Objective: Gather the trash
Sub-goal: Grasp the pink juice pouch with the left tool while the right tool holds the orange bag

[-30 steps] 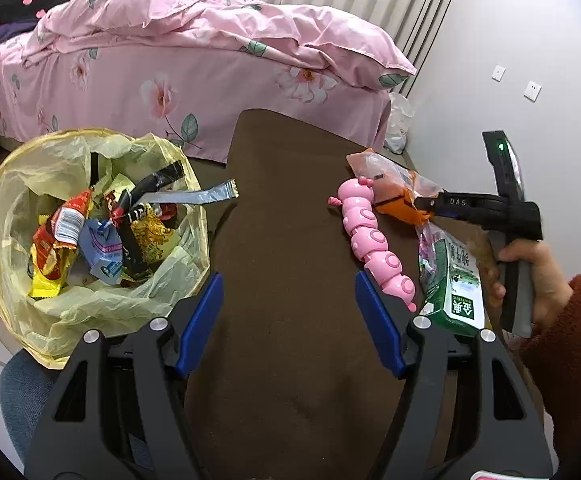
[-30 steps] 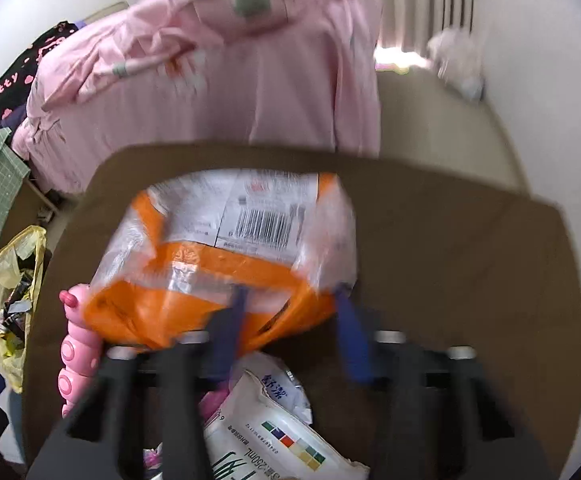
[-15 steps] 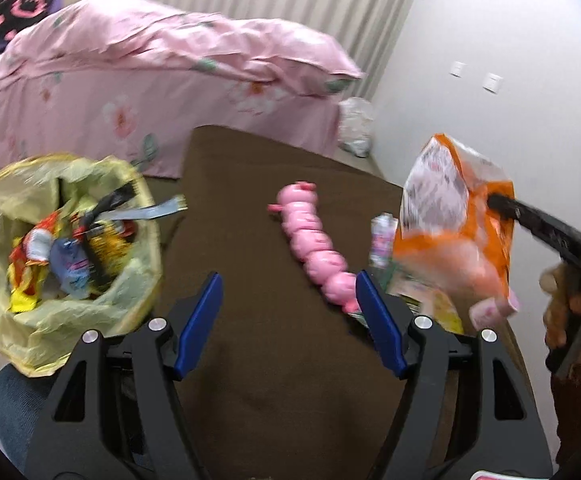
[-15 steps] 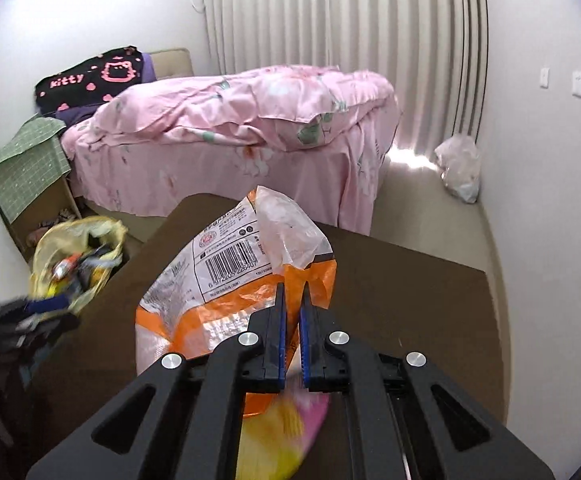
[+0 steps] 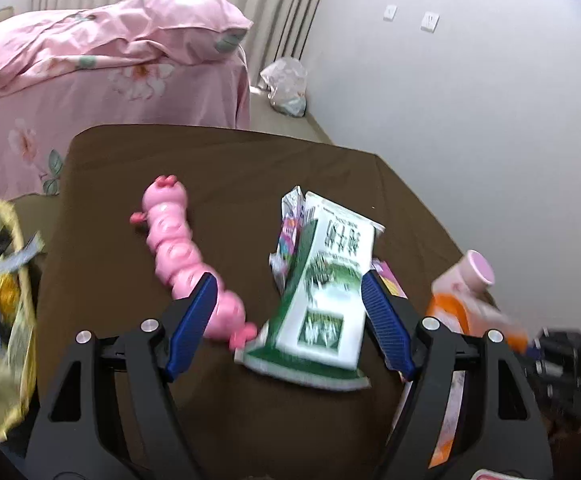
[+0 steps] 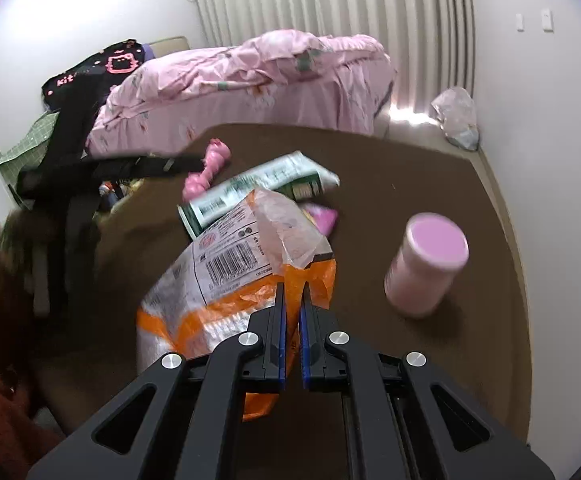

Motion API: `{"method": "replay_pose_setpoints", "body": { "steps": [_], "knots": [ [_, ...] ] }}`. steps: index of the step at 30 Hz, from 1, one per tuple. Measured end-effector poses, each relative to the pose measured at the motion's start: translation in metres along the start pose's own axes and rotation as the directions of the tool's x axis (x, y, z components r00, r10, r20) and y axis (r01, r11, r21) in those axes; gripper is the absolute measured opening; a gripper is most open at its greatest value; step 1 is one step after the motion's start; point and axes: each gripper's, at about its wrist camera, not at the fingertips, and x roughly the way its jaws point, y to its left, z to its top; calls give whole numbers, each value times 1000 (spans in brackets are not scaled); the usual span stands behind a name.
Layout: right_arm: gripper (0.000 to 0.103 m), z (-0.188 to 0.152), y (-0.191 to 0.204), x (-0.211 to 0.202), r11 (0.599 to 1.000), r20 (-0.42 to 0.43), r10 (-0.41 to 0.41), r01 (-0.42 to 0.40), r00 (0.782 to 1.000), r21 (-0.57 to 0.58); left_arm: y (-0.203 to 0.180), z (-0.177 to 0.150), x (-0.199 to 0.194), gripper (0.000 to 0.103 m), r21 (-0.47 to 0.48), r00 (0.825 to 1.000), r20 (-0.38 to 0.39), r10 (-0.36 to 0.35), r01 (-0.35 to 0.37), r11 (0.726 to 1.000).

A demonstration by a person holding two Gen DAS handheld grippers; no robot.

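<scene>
Left wrist view. Item: left gripper [image 5: 286,320], jaws wide and just been opening further, nothing pressed. Between the blue pads [image 5: 189,322] lies the green-and-white carton [image 5: 326,296], flat on the brown table [image 5: 226,160] toward its near right side; the tail of the pink caterpillar toy [image 5: 170,240] also sits inside the left pad. Risk: closing here may catch the toy along with the carton, since the two nearly touch. The yellow trash bag [image 5: 14,344] hangs off the table's left edge, well apart from the carton; a slack grip on the flat carton could let it slide out on the way over. Picture blurred, so contact cannot be judged finely.

Right wrist view. Item: right gripper [image 6: 292,334], jaws nearly together, pinching the orange-and-clear snack bag [image 6: 226,276] by a thin fold at its edge. The bag hangs above the table's near side, most of it out beyond the fingertips. Risk: the film may slip free or tear at so small a bite. The pink cup [image 6: 426,264] stands tilted near the right edge, clear of the fingers; a swing of the bag could tip it.
</scene>
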Motion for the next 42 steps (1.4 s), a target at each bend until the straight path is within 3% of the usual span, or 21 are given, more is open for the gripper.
{"method": "replay_pose_setpoints", "body": {
  "steps": [4,8,13,19,24,27,30,32,35,37,38,40,41,42],
  "knots": [
    [6,-11,-9,-1,999,11,-5,5,1000,38,-4,26,28,65,49,998,-45,52,-50,998],
    [6,-13,-14,4,999,12,-9,8,1000,43,-4,36,67,53,108,983,-168,72,-55,993],
    [7,-14,-11,12,999,-2,7,-7,1000,49,12,38,91,45,-49,959,-247,-141,133,990],
    [8,-16,-13,10,998,18,8,-10,1000,64,12,25,76,45,-57,955,-228,-192,184,981],
    [8,-20,-17,11,997,12,-15,14,1000,78,-13,-5,48,47,8,931,-242,-274,284,959],
    [8,-21,-18,11,996,8,-19,18,1000,82,-15,-14,30,54,14,953,-185,-240,247,969],
    [8,-21,-17,11,997,6,-26,26,1000,78,-4,-7,21,54,-16,988,-101,-118,117,993],
    [8,-23,-15,12,997,3,-33,32,999,68,0,-3,27,53,-37,992,-110,-68,65,997],
    [9,-23,-9,17,998,-7,-42,43,999,44,-1,3,50,52,-35,983,-172,-63,58,998],
    [16,-25,-4,21,999,-25,-49,49,999,20,-5,1,64,35,-6,978,-208,8,-9,1000],
    [26,-26,-2,22,999,-33,-48,49,998,7,-8,1,67,33,11,979,-203,33,-31,999],
    [42,-28,2,24,1000,-48,-22,22,999,-5,-9,0,70,18,-2,975,-221,-13,13,1000],
    [48,-28,3,23,1000,-48,4,-4,999,5,-9,0,70,15,-11,974,-222,-41,39,999],
    [49,-29,3,22,1000,-47,23,-22,999,17,-10,-1,69,10,-14,974,-221,-58,56,998]
  ]
}}
